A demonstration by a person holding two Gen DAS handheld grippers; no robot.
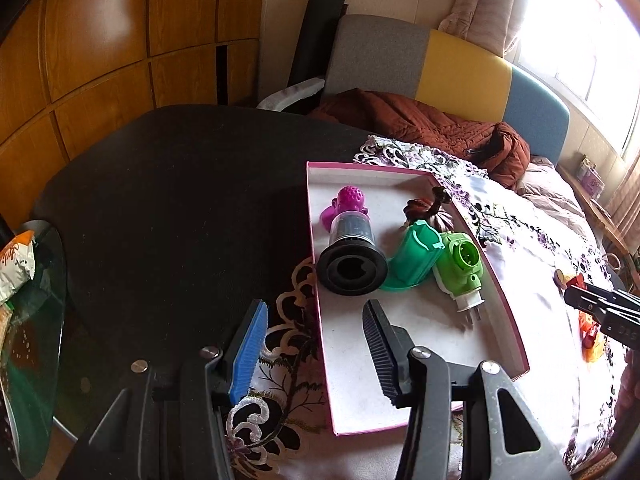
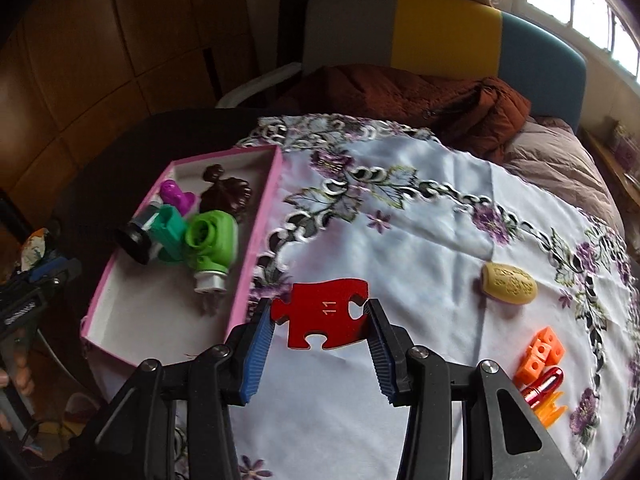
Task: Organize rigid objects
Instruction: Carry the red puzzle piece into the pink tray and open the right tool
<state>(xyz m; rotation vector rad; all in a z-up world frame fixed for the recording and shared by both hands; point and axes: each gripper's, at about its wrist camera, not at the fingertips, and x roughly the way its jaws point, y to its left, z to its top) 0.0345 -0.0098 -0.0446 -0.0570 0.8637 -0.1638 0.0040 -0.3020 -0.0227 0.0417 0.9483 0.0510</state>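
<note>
The bench, draped in a white cloth embroidered with purple flowers [image 2: 400,240], is carrying a shallow pink-rimmed cardboard tray [image 2: 256,236] at its left side. Inside the tray are lying a black ribbed cylinder with a flared base [image 1: 352,260], a teal plastic holder [image 1: 414,256], a lime-green plug adapter [image 1: 460,268], a magenta knobbed toy [image 1: 348,200] and a dark brown carved ornament [image 2: 226,194], all crowded toward the far end. The right gripper [image 2: 320,316] is grasping a flat red jigsaw piece marked "11" [image 2: 324,312] by its two side edges, just right of the tray's near wall and lifted off the cloth. The left gripper [image 1: 316,320] is hovering with jaws released, straddling the tray's left wall. Lying farther right on the cloth are a tan carved egg-shaped block [image 2: 508,282], orange connected cubes [image 2: 542,354] and a glossy red cylinder [image 2: 544,386].
</note>
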